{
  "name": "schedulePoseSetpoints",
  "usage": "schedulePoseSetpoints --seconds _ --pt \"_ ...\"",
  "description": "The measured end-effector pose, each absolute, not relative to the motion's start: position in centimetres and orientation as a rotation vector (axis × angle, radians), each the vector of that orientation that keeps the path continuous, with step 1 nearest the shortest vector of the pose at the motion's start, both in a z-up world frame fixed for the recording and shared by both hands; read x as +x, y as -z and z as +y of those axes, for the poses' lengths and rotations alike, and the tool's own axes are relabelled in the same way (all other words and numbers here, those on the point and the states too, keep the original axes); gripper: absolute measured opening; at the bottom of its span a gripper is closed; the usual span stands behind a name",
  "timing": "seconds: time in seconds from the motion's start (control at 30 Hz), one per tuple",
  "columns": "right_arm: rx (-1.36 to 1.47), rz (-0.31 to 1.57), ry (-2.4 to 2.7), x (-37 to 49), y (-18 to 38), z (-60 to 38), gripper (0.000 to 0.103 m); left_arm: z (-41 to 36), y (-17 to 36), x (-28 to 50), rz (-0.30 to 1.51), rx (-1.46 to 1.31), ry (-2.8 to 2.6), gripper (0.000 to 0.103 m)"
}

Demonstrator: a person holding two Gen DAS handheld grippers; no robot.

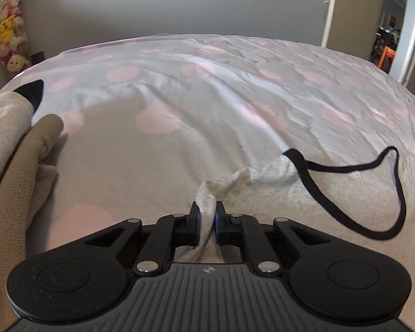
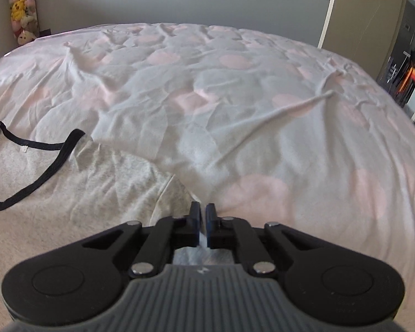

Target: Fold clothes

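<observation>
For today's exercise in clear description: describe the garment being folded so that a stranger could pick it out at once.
Start from the bed cover, pale with big pink dots. Near its front edge lies a light grey top, spread flat, right of a beige and cream clothes pile. Its black-trimmed neckline sets it apart; no neighbour has one.

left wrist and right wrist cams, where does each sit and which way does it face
Left wrist: on the left gripper, facing down across the bed; its jaws pinch the grey shirt near folded clothes.
Right wrist: on the right gripper, facing the same way; its jaws are shut at the shirt's other edge.
Shared: the shirt's black collar, bed, plush toys, door.
</observation>
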State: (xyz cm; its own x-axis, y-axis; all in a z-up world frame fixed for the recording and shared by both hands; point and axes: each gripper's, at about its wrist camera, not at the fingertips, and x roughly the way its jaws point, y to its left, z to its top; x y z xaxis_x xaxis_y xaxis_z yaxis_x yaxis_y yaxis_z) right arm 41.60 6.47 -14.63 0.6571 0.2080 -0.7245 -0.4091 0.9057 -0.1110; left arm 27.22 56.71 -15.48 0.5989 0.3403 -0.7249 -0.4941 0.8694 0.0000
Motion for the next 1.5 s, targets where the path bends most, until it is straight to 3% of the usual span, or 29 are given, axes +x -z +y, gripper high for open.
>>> schedulePoseSetpoints --seconds 0.4,0.77,0.9,0.97,1.07,1.27,1.5 --pt "-0.348 0.590 -0.210 44.1 9.2 8.8 0.003 57.6 11.1 29.3 0.690 -0.115 -0.595 0.006" --pt "-0.366 0.650 -0.215 49.1 13.1 11.3 0.004 60.0 16.3 33.3 0.815 -0.041 -0.593 0.009" --pt "-0.344 0.697 -0.221 49.7 15.1 11.3 0.005 60.8 16.5 33.0 0.791 -0.055 -0.612 0.025" --pt "-0.323 0.713 -0.219 49.8 15.5 11.1 0.006 61.4 16.2 32.7 0.787 -0.075 -0.619 0.044" --pt "-0.286 0.706 -0.207 49.4 14.9 10.4 0.029 62.3 14.9 31.6 0.748 -0.141 -0.617 0.047" --pt "-0.201 0.696 -0.215 46.7 12.0 8.7 0.037 61.8 11.4 27.5 0.691 -0.219 -0.622 0.049" --pt "-0.151 0.813 -0.261 40.3 11.2 7.1 0.038 56.8 10.1 21.1 0.779 -0.261 -0.551 0.049"
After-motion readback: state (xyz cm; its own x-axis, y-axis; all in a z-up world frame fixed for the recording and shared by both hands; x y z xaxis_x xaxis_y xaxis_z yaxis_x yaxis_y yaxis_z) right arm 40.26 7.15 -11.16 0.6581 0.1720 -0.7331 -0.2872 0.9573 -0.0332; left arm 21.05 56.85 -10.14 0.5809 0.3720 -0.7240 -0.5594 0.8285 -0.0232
